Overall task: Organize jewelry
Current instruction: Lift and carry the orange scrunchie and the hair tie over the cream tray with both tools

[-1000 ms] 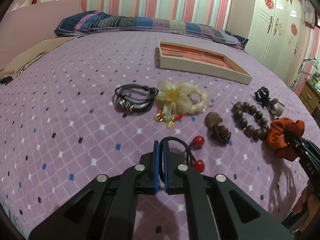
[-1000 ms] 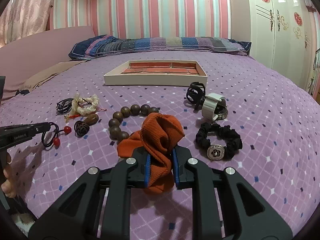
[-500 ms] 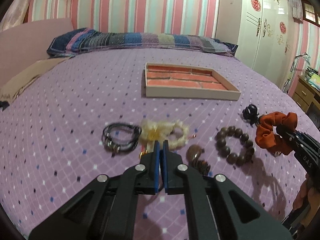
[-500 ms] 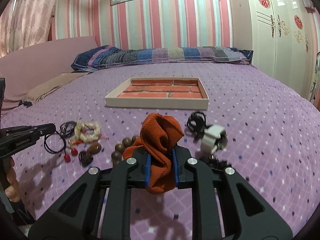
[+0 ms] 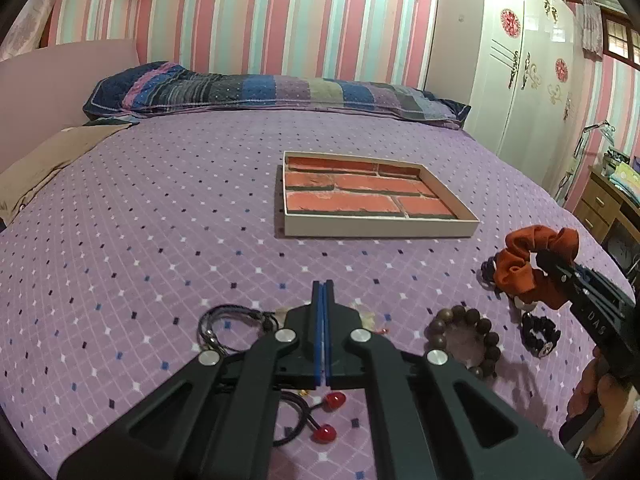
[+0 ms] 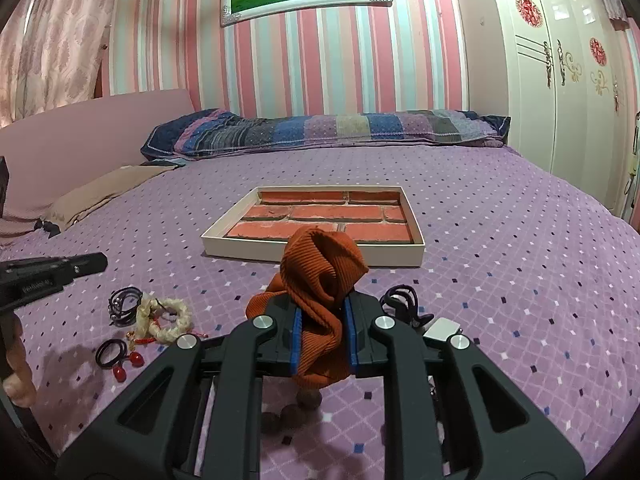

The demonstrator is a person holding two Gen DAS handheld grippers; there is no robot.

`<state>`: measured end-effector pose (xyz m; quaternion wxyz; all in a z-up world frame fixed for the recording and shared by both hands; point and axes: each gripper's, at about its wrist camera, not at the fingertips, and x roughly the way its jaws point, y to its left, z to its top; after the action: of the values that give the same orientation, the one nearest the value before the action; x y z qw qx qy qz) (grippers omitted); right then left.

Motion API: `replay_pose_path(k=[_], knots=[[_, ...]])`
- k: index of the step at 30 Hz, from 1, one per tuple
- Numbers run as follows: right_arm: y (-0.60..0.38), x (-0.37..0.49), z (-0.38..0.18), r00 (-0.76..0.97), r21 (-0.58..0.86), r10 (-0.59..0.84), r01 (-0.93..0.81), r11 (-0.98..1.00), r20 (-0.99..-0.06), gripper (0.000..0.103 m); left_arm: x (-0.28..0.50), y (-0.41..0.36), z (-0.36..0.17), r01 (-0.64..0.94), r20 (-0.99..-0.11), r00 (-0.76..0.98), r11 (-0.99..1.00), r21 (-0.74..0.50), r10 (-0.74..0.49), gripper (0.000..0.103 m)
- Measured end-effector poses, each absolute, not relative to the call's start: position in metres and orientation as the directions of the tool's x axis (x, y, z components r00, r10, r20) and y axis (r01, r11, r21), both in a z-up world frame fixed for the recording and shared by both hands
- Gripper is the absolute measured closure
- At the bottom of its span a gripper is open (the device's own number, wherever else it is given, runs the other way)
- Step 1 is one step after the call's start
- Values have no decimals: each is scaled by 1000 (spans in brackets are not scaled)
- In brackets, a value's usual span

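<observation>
My right gripper (image 6: 323, 312) is shut on an orange scrunchie (image 6: 320, 280), held above the bed in front of a shallow brick-patterned tray (image 6: 312, 254). In the left wrist view the same scrunchie (image 5: 520, 268) hangs from that gripper at the right. My left gripper (image 5: 322, 284) is shut, pads together, with nothing visible between them. In the right wrist view the left gripper (image 6: 102, 262) hovers at the left edge. A black hair tie with red beads (image 6: 120, 360) lies on the cover beneath it. The tray (image 5: 376, 230) holds nothing.
On the purple bedcover lie a wooden bead bracelet (image 5: 464, 336), black cord bracelets (image 5: 228, 328), a cream flower scrunchie (image 6: 168, 316), a black scrunchie with a charm (image 5: 538, 334), a black claw clip (image 6: 400, 300) and a white clip (image 6: 442, 328). A striped pillow (image 5: 280, 92) lies behind the tray.
Both grippers have risen and moved toward the tray. The orange scrunchie came up off the bed with the right one. The red-bead hair tie, at the left tips before, now lies below them.
</observation>
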<state>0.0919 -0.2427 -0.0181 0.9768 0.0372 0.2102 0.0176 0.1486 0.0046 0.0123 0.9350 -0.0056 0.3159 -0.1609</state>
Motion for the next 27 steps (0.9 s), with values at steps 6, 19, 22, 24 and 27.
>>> replay_pose_path(k=[6, 19, 22, 24, 27], knots=[[-245, 95, -23, 907, 87, 46, -10, 996, -418, 86, 148, 17, 9, 290, -619, 723, 948, -130, -306, 102], [-250, 82, -39, 891, 105, 32, 18, 994, -453, 86, 107, 7, -51, 296, -706, 654, 951, -90, -270, 37], [-252, 81, -42, 888, 106, 26, 26, 994, -459, 86, 106, 3, -53, 303, -715, 649, 950, -72, -261, 37], [-254, 81, -44, 887, 112, 25, 30, 993, -462, 86, 110, 2, -59, 318, -732, 623, 945, -82, -274, 37], [-255, 81, -45, 885, 113, 23, 34, 993, -464, 86, 114, -2, -70, 331, -752, 604, 941, -67, -265, 37]])
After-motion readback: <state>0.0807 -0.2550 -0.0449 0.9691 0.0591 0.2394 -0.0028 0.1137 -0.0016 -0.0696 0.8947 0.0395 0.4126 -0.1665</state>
